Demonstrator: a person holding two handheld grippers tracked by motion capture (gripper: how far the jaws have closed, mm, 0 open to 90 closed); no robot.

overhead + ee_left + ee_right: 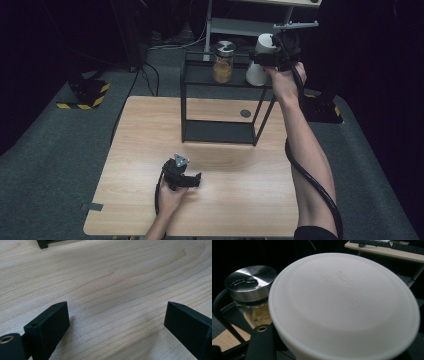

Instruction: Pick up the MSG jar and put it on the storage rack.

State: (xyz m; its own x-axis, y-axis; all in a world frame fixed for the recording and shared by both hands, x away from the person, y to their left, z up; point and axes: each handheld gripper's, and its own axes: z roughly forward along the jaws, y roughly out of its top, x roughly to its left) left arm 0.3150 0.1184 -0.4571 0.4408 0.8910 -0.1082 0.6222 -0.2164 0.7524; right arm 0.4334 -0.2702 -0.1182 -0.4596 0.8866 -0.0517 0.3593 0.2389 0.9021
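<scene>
Cup point(261, 59) sits clenched in my right fingers point(262, 345), seemingly upright on the rack point(200, 75) beside the jar point(223, 62); left gripper point(192, 181) rests released.

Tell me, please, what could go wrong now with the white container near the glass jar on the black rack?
The right tool grips the white container at the top shelf of the black rack, close to the glass jar. A sideways swing might knock the jar over. The smooth container might also slip or catch the rack's frame.

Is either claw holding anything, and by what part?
The right claw grips the white container around its side, near the top. The left claw holds nothing.
</scene>
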